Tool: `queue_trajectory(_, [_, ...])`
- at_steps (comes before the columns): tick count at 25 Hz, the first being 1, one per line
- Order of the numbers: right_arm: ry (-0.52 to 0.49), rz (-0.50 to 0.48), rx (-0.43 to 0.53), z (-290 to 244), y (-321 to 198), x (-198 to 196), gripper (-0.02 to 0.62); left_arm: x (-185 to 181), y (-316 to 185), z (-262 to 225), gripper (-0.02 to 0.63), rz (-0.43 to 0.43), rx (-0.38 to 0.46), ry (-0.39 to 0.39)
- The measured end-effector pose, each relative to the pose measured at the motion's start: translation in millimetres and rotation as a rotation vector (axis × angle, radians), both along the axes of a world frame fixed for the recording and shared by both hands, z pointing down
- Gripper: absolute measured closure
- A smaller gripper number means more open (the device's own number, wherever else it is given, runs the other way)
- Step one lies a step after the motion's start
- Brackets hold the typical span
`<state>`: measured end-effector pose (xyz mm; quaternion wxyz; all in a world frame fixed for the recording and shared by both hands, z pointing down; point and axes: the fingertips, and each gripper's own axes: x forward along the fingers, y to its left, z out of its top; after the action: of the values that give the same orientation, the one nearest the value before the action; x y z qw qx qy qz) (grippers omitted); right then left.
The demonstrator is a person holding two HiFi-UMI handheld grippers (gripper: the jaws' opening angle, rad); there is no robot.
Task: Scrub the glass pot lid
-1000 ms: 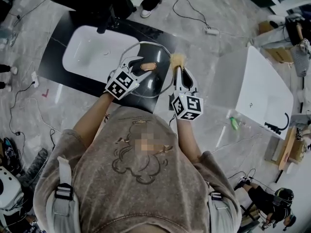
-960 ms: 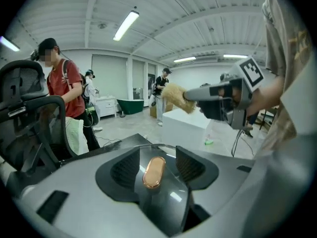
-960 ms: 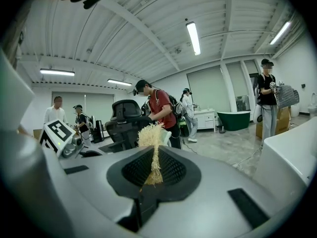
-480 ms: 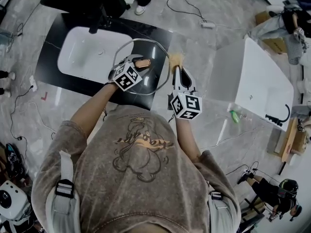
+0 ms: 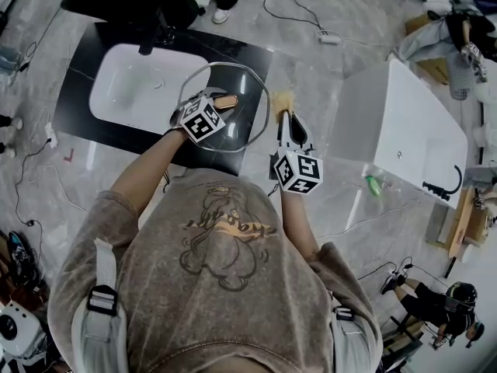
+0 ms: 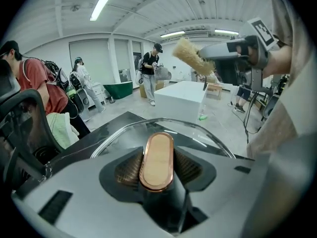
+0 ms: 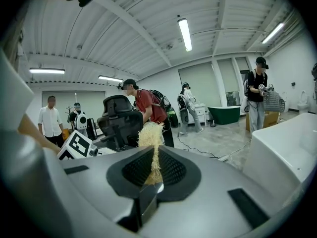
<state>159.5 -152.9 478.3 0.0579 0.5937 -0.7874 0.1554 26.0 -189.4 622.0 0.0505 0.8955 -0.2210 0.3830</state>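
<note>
The glass pot lid [image 5: 247, 123] lies on the black counter [image 5: 81, 111] right of the basin. Its oval copper-coloured handle [image 5: 227, 100] stands between the jaws of my left gripper [image 5: 220, 102]. In the left gripper view the handle [image 6: 156, 157] fills the gap, with both pads [image 6: 128, 168] against its sides and the lid's rim [image 6: 198, 134] beyond. These jaws have just been closing on the handle. My right gripper [image 5: 286, 121] hovers just right of the lid, shut on a straw-coloured loofah scrubber [image 5: 283, 99], whose fibres [image 7: 150, 133] stick up from between the jaws.
A white basin [image 5: 136, 84] is sunk in the counter left of the lid, with a dark tap [image 5: 155, 33] behind it. A white block [image 5: 411, 138] stands at the right, a green bottle [image 5: 373, 185] on the floor by it. Cables and several people surround the spot.
My left gripper has come down onto the lid's handle, and its jaws have narrowed around it. The right gripper with the loofah has drifted a little.
</note>
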Motion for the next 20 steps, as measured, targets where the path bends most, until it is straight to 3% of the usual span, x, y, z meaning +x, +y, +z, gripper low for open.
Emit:
queue_trajectory(4, [0.025,-0.041,-0.038,14,-11,2,0.558,1,0,-1,0.41,-0.006,0.001,0.0])
queue_trajectory(10, [0.081,-0.179,-0.089,34,-51,-17,0.558,3,-1,0,0.41,-0.008,0.003,0.007])
queue_trajectory(16, [0.128,-0.402,-0.14,52,-98,-73,0.558,4,-1,-1,0.41,-0.016,0.019,0.016])
queue_trajectory(20, [0.211,-0.597,-0.219,75,-120,-120,0.557,4,0,-1,0.41,-0.02,0.025,0.018])
